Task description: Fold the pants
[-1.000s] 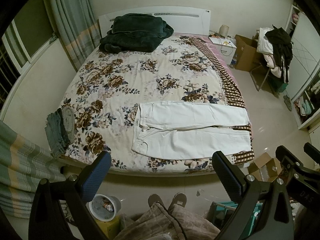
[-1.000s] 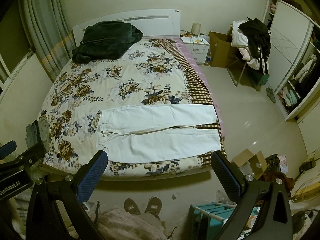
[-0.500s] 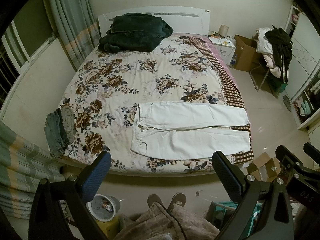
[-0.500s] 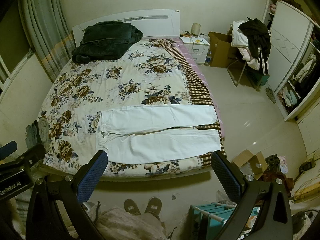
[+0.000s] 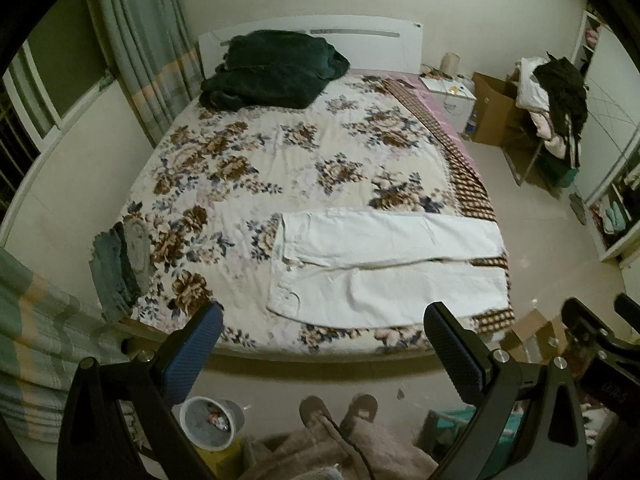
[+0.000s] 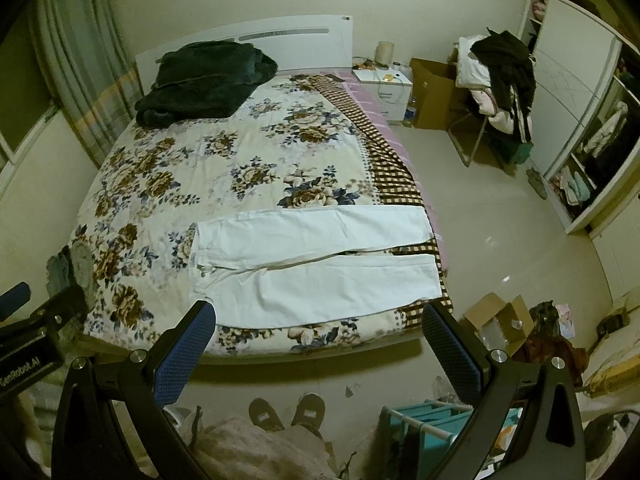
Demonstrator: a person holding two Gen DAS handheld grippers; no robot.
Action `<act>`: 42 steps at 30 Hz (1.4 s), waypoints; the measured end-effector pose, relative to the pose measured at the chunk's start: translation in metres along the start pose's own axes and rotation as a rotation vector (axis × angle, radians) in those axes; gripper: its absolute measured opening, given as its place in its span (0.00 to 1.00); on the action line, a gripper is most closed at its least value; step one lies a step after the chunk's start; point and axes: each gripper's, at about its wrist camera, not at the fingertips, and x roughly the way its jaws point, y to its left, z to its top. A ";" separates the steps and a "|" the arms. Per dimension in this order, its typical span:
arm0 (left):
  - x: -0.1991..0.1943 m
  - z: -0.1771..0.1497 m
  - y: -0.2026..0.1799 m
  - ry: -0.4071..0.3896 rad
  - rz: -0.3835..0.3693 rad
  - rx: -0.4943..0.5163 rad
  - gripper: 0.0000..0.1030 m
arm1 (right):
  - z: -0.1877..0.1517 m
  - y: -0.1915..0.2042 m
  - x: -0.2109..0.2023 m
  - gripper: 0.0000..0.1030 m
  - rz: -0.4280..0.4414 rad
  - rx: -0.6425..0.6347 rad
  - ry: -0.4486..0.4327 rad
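With both our left gripper (image 5: 322, 338) and right gripper (image 6: 318, 338) spread empty, the flat white pants (image 6: 316, 264) risk bunching if we pinch one layer.

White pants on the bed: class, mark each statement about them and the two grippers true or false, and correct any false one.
1. The white pants lie spread flat near the foot of the bed. True.
2. The pants are already folded in half. False: both legs lie side by side, full length.
3. The left gripper is clamped on the waistband. False: it is open and holds nothing.
4. The right gripper is open, apart from the pants. True.
5. A dark green blanket sits by the headboard. True.
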 end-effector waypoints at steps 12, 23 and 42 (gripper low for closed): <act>0.100 0.044 0.020 -0.013 0.035 -0.033 1.00 | 0.067 -0.006 0.105 1.00 -0.070 0.165 0.005; 0.262 0.117 0.002 0.154 0.177 -0.182 1.00 | 0.164 -0.066 0.331 1.00 -0.089 0.261 0.166; 0.658 0.167 -0.020 0.641 0.316 -0.676 1.00 | 0.248 -0.252 0.804 1.00 -0.184 0.703 0.482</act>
